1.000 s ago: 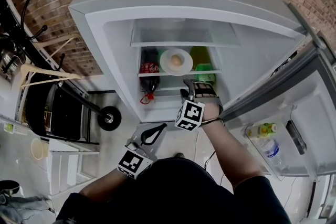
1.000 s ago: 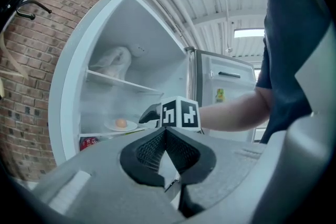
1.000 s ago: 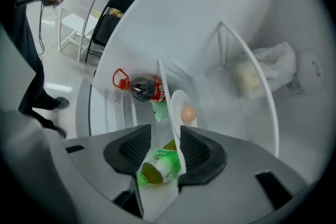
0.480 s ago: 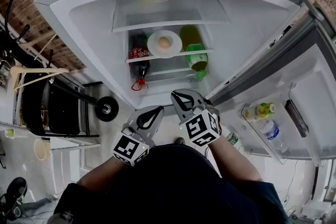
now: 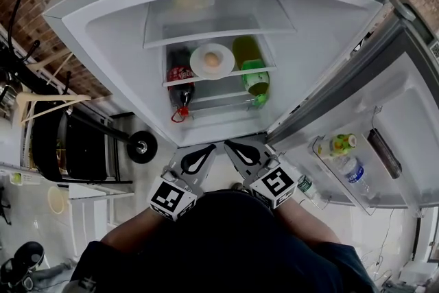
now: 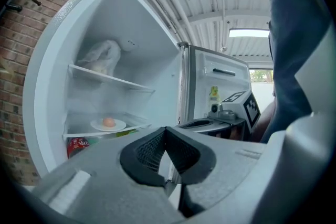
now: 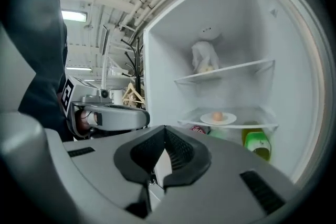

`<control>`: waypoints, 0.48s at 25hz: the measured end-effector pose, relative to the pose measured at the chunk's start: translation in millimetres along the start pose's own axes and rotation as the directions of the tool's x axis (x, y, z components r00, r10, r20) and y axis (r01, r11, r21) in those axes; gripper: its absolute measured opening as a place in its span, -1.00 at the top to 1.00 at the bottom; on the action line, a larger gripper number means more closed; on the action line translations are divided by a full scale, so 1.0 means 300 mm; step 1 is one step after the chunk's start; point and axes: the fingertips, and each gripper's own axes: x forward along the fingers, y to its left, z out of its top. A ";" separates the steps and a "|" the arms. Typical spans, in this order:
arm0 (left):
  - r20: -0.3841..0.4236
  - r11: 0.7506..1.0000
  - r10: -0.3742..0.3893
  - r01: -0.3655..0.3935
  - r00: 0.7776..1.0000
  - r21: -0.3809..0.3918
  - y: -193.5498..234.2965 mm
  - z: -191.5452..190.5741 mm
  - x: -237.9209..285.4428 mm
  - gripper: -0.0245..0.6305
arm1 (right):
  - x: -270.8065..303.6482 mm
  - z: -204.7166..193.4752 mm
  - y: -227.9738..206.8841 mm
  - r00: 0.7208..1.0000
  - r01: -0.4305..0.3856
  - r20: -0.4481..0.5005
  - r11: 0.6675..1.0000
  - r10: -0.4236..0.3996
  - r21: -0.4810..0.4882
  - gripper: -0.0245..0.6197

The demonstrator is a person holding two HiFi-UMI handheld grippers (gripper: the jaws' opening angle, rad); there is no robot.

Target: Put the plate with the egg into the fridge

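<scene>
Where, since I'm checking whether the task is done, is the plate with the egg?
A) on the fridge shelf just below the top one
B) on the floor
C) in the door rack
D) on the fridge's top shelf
A: the plate with the egg rests on the second shelf, under the top shelf and above the green bottle.

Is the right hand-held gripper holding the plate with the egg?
No, the plate with the egg rests on the fridge shelf, while the right hand-held gripper, its jaws just closed, grips nothing.
</scene>
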 end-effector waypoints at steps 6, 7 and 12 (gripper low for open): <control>0.004 1.000 0.010 -0.010 1.000 -0.008 -0.003 0.002 -0.005 0.91 | -0.011 0.000 -0.002 0.999 0.004 0.045 0.998 -0.007 0.070 0.90; 0.005 1.000 0.011 -0.011 1.000 -0.006 -0.004 0.003 -0.007 0.91 | -0.012 -0.002 -0.004 0.999 0.006 0.045 0.997 -0.009 0.075 0.90; 0.006 1.000 0.016 -0.016 1.000 -0.002 -0.008 0.009 -0.010 0.91 | -0.016 0.001 0.003 0.999 0.000 0.042 0.998 -0.003 0.068 0.90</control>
